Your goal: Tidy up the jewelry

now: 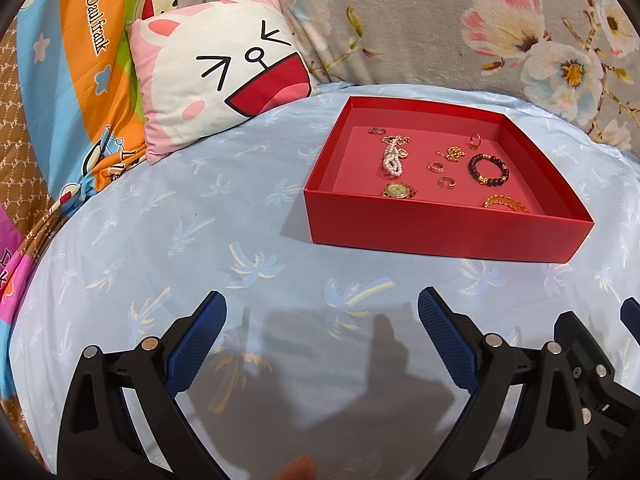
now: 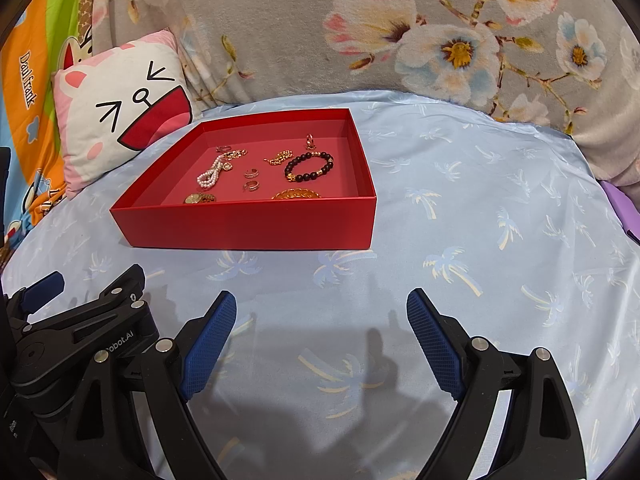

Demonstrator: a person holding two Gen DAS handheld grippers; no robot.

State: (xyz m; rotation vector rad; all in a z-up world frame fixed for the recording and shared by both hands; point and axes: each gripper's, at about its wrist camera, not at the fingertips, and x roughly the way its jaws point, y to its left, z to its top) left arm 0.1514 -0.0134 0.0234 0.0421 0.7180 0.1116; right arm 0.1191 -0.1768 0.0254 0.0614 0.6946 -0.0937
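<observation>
Left wrist view: the left hand-held gripper [image 1: 322, 308] is hovering over a bed sheet [image 1: 240, 220] printed with pale palm trees, its blue pads spread wide with nothing between them. Ahead and to the right, a shallow red box [image 1: 440, 232] is sitting on the sheet, holding the jewelry: a pearl strand [image 1: 392, 160], a dark bead bracelet [image 1: 489, 169], a gold watch [image 1: 398, 191], a gold chain bracelet [image 1: 506, 203] and several small rings. A cartoon-face pillow [image 1: 216, 76] is leaning behind the box. The pieces are lying close together, so a wide pinch is likely to snag a neighbour or drag a chain along.

Right wrist view: the right hand-held gripper [image 2: 321, 304] is also hanging spread and empty, well short of the red box [image 2: 248, 224]. The left tool is showing at the lower left, just beside it. The soft sheet is giving the light box little footing, so a nudge against its near wall could slide or tip it. The rings look too thin for broad pads and may slip.
</observation>
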